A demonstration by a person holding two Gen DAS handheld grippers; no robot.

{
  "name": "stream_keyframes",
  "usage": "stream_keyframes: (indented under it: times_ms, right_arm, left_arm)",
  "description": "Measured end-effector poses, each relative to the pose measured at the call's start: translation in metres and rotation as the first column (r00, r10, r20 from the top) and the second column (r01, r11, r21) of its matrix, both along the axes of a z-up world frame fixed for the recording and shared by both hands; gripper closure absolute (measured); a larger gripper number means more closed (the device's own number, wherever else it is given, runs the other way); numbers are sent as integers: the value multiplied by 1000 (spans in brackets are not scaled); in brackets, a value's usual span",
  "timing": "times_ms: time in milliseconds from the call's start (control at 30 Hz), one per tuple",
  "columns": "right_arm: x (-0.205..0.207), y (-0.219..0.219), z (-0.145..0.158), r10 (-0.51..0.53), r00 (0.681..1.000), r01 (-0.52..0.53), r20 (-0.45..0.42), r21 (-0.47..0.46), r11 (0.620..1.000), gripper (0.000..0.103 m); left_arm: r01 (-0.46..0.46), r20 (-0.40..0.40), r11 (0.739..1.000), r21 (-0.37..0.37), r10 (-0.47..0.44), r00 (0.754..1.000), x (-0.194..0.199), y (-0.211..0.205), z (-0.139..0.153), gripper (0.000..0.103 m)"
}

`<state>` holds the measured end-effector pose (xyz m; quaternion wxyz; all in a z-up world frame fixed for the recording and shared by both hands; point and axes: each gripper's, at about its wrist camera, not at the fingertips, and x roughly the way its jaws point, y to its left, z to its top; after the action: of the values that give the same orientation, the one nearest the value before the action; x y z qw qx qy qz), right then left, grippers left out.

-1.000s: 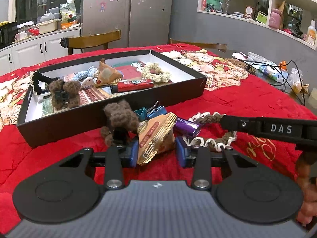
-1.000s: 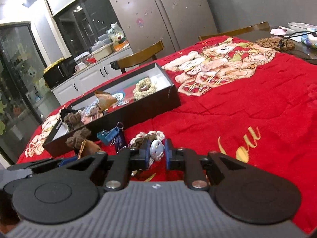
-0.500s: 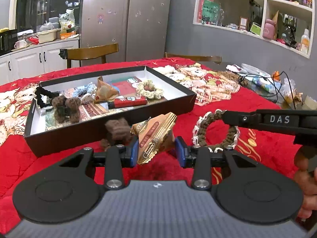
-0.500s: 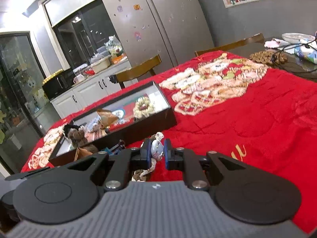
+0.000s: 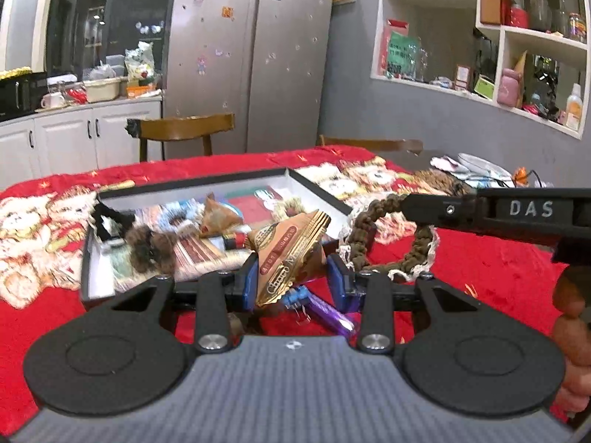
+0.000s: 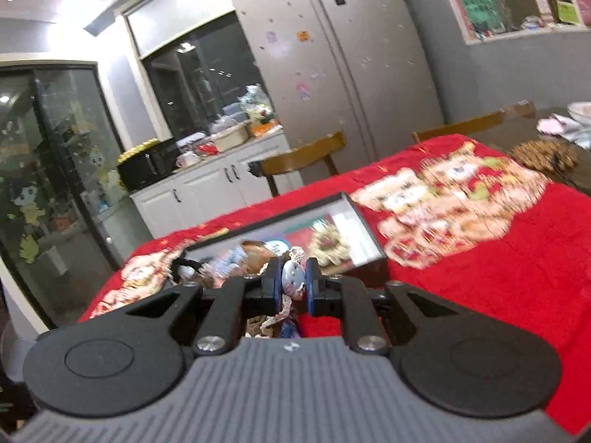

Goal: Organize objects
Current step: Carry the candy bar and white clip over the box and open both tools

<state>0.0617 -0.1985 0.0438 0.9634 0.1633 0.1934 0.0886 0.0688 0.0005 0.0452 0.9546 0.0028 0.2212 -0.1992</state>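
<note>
**Red-clothed table, both grippers loaded**

Red tablecloth [image 5: 480, 258] is spread under a black tray [image 5: 317, 192]. A gold snack packet [image 5: 291, 247] is clamped in the left gripper [image 5: 291, 277]; a brown crochet scrunchie [image 5: 369, 229] is pinched by its white button [image 6: 291, 277] in the right gripper [image 6: 291, 288], both above the cloth.

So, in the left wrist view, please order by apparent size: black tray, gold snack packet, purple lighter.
1. black tray
2. gold snack packet, though it is nearer to the camera
3. purple lighter, partly hidden

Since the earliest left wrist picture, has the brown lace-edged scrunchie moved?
Yes. The scrunchie, gripped by the right gripper, has risen off the red cloth, now hanging level with the box rim.
</note>
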Motion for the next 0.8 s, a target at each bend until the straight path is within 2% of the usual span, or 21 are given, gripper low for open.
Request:
stream_keyframes:
  times_ms: [200, 400, 800]
  right_arm:
    - [14, 9, 26, 48, 997, -47, 59, -18, 999, 88]
    - [40, 8, 48, 65, 994, -62, 91, -32, 998, 87]
    - [78, 13, 84, 94, 982, -80, 165, -92, 993, 87]
  left_arm:
    - [-57, 55, 998, 33, 55, 997, 14, 1, 24, 59]
    - [-93, 107, 995, 24, 89, 990, 37, 3, 50, 59]
    - [-140, 100, 990, -4, 140, 985, 92, 3, 68, 59]
